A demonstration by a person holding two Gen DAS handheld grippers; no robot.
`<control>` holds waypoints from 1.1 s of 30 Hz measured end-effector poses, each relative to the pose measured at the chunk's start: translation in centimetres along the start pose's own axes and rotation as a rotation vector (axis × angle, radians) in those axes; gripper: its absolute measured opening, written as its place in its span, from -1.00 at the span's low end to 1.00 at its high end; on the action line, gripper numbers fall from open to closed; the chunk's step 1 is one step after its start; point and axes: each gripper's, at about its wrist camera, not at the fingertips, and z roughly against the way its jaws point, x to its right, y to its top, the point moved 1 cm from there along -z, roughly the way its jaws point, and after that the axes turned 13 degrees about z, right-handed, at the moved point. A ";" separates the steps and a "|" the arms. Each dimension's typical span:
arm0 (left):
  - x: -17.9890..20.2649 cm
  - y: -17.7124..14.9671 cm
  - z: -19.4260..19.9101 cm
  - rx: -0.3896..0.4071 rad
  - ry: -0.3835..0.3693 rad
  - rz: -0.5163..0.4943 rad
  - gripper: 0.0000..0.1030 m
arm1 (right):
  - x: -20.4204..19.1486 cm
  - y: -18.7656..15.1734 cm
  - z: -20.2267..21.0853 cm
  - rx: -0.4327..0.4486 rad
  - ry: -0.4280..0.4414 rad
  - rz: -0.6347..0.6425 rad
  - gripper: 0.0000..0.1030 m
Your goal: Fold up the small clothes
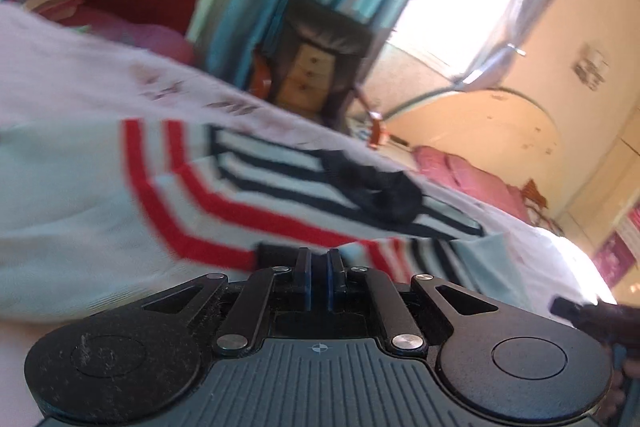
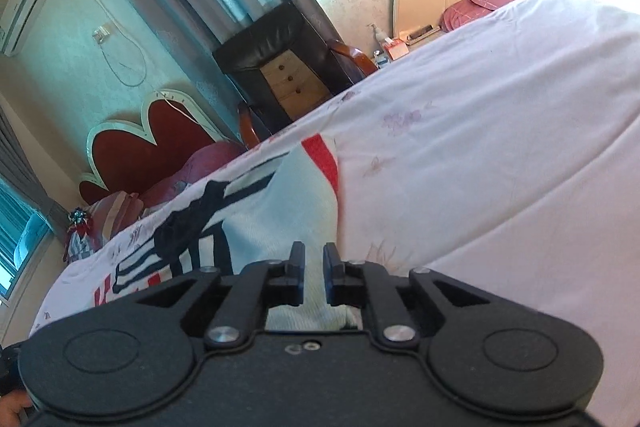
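Both your grippers hold the edge of a small striped garment over the bed.

No brand, label or writing can be read anywhere; the dark marks on the floral bedsheet point(image 2: 480, 147) are too blurred to tell. Your left gripper point(image 1: 319, 259) has its jaws nearly together, and the hem of the pale striped garment point(image 1: 100, 207) with red and navy bands appears pinched between its blue pads, though motion blur softens the contact. Your right gripper point(image 2: 313, 255) shows a narrow gap between its jaws, with the garment's pale cloth running through that gap and under the fingers; the cloth seems caught there. The rest of the garment lies spread on the bedsheet ahead of both grippers, a dark bunched collar at its middle. Beyond stand a red headboard point(image 2: 148, 155) and a small wooden drawer chest point(image 2: 292, 87).
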 end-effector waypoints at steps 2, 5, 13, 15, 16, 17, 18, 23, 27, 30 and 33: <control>2.0 -0.1 -1.8 -0.029 -0.017 -0.061 -0.90 | 0.4 1.6 -1.5 0.003 -0.009 0.014 -0.78; 2.9 -0.3 -4.7 -0.064 0.022 -0.083 -0.90 | 1.7 3.6 -4.3 0.000 0.011 -0.018 -0.60; 2.2 -1.0 -6.6 -0.056 0.113 -0.070 -0.91 | 5.0 5.3 -10.7 -0.093 0.054 -0.115 -0.43; 2.4 -1.0 -6.8 -0.053 0.135 -0.102 -0.91 | 5.0 5.4 -11.2 -0.110 0.127 -0.114 -0.83; 2.6 -1.1 -6.8 -0.050 0.146 -0.124 -0.91 | 4.3 5.6 -11.0 -0.108 0.078 -0.025 -0.85; 2.7 -1.1 -6.8 -0.047 0.153 -0.142 -0.92 | 3.8 5.6 -11.1 -0.119 0.023 0.045 -0.88; 2.8 -1.2 -6.9 -0.045 0.156 -0.151 -0.92 | 4.1 5.4 -11.4 -0.132 0.015 0.042 -0.89; 4.2 -0.7 -5.6 -0.007 0.176 -0.196 -0.90 | 2.2 6.1 -10.0 -0.106 -0.024 0.118 -0.79; 6.3 -1.4 -5.9 -0.014 0.108 -0.228 -0.90 | 0.5 6.9 -9.0 -0.041 -0.026 0.222 -0.78; 7.0 -2.4 -8.3 -0.095 0.137 -0.247 -0.91 | 0.8 7.1 -12.1 -0.147 -0.064 0.236 -1.00; 6.5 -2.1 -8.2 -0.096 0.126 -0.199 -0.90 | 1.1 6.9 -12.5 -0.174 -0.076 0.225 -1.00</control>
